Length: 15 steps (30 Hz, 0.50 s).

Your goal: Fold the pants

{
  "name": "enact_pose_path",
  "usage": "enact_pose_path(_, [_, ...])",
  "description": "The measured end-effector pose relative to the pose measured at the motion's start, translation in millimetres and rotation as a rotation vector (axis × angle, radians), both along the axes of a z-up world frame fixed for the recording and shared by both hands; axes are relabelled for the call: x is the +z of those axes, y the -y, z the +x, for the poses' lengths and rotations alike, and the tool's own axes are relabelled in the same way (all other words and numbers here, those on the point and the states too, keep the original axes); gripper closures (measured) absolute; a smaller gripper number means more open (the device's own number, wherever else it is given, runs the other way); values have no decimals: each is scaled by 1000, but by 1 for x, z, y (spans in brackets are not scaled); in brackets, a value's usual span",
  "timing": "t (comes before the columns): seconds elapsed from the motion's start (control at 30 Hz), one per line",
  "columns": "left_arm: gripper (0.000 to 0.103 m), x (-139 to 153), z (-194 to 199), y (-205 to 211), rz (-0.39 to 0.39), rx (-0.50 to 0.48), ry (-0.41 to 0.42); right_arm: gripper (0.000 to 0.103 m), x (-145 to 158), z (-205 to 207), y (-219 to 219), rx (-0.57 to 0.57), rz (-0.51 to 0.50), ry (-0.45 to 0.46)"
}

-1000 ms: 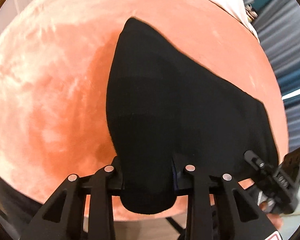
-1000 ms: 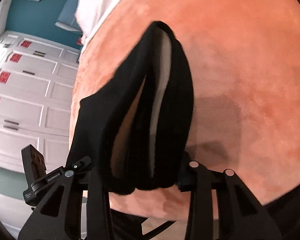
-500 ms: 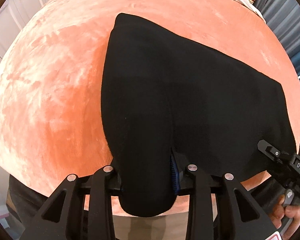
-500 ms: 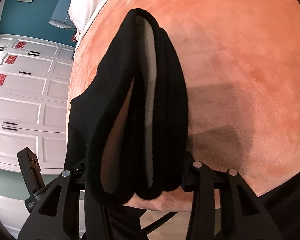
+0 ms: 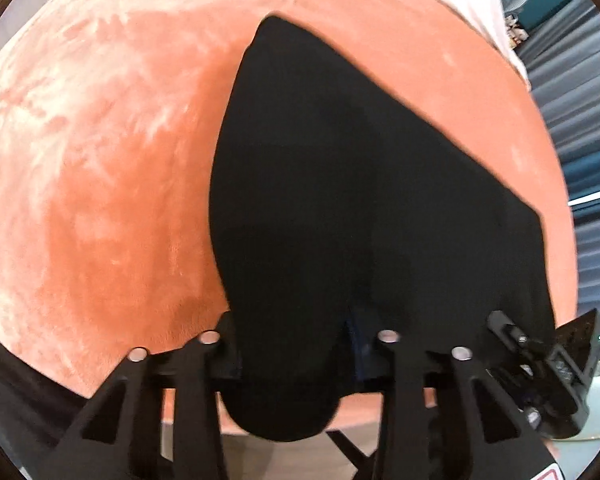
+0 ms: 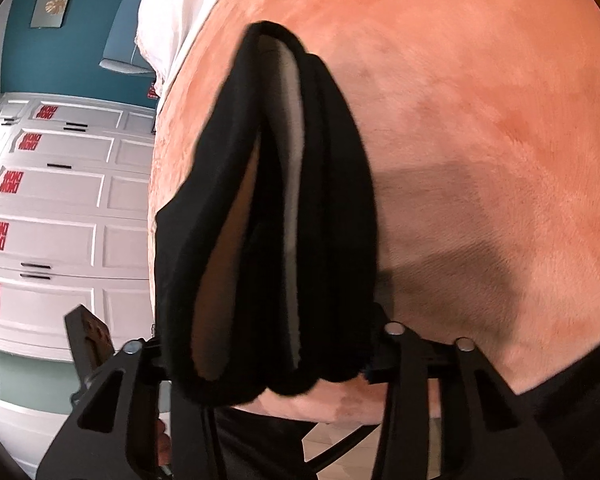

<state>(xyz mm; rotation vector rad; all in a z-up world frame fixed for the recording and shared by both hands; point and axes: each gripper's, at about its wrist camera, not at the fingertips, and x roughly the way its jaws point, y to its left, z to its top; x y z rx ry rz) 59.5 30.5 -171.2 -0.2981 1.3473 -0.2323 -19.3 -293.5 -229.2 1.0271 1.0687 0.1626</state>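
The black pants (image 5: 360, 184) hang folded between my two grippers above the orange plush bed cover (image 5: 100, 160). My left gripper (image 5: 296, 356) is shut on one bunched corner of the pants. My right gripper (image 6: 268, 360) is shut on the other end, where several layers (image 6: 324, 200) with a pale lining show edge-on. The right gripper (image 5: 540, 356) shows at the lower right of the left wrist view, at the far corner of the cloth. The left gripper (image 6: 92, 340) shows at the lower left of the right wrist view.
The orange cover (image 6: 480, 120) fills most of both views. A white sheet (image 6: 180, 12) lies at the bed's far end. White drawer fronts (image 6: 52, 208) stand to the left of the bed. Blue curtains (image 5: 580, 120) hang on the right.
The pants lifted and shifted slightly over the bed, first spreading wider in the left view and then drawing back. Both grippers stayed shut on the cloth.
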Motion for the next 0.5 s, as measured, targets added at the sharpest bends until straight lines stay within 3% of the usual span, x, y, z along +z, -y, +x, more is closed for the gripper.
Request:
enact_pose_path(0.17, [79, 46, -11, -17, -228, 20, -10, 72, 53, -8, -14, 46, -51, 99])
enact_pose_path(0.33, [80, 106, -26, -19, -277, -29, 89, 72, 119, -24, -22, 97, -116, 215])
enact_pose_path(0.5, [80, 173, -22, -19, -319, -65, 241, 72, 183, -27, -14, 99, -156, 359])
